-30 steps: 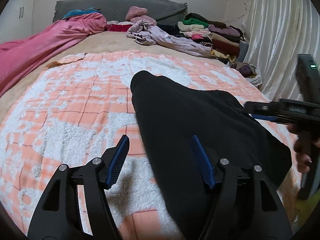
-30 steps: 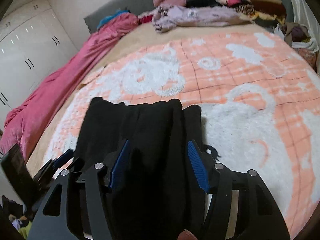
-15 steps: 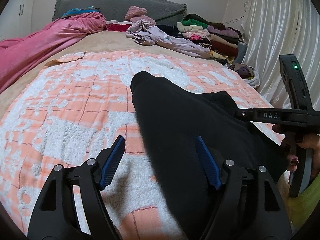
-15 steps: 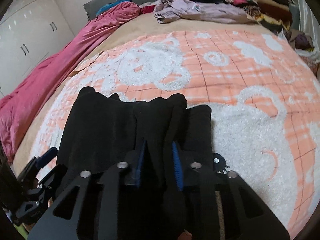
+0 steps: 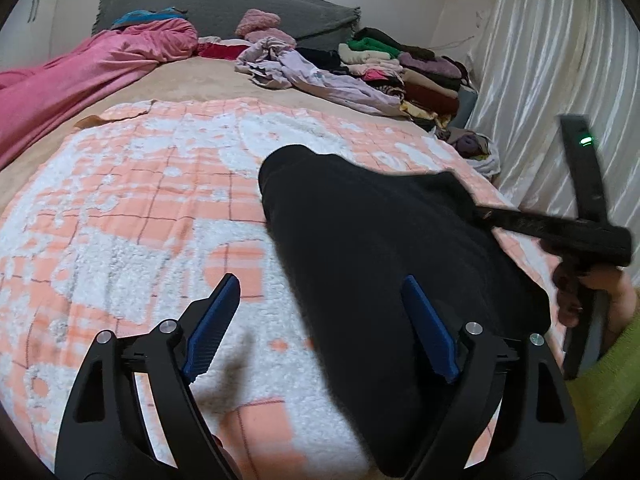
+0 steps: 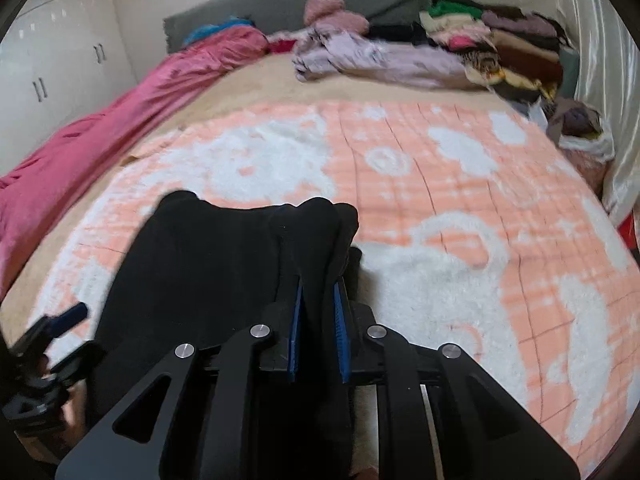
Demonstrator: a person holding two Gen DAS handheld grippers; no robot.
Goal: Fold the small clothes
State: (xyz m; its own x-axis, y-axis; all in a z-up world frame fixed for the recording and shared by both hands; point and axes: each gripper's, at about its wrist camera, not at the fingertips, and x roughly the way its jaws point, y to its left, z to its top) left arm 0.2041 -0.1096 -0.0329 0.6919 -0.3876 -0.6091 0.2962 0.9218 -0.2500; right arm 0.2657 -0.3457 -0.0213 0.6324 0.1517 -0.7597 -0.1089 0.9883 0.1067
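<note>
A black garment (image 5: 380,240) lies bunched on the peach-and-white fleece blanket (image 5: 120,220) at the near side of the bed. My left gripper (image 5: 320,280) hangs just above it with its jaws opening. The garment's left edge lies between the blue pads, which do not press it. In the right wrist view my right gripper (image 6: 318,286) is closing, its pads pinching a raised fold of the black garment (image 6: 208,264). In the left wrist view the right gripper (image 5: 480,213) enters from the right, held by a hand. The left gripper (image 6: 60,320) shows at the lower left of the right wrist view.
A pink blanket (image 5: 80,76) runs along the left side of the bed. A lilac garment (image 5: 320,76) and stacks of folded clothes (image 5: 400,68) sit near the grey headboard (image 5: 224,4). A white curtain (image 5: 540,60) hangs on the right, and white wardrobes (image 6: 48,60) stand left.
The right gripper's jaws came together on a fold of the black garment, bunching it upward. The left gripper's jaws spread wider. Both hands stayed roughly in place.
</note>
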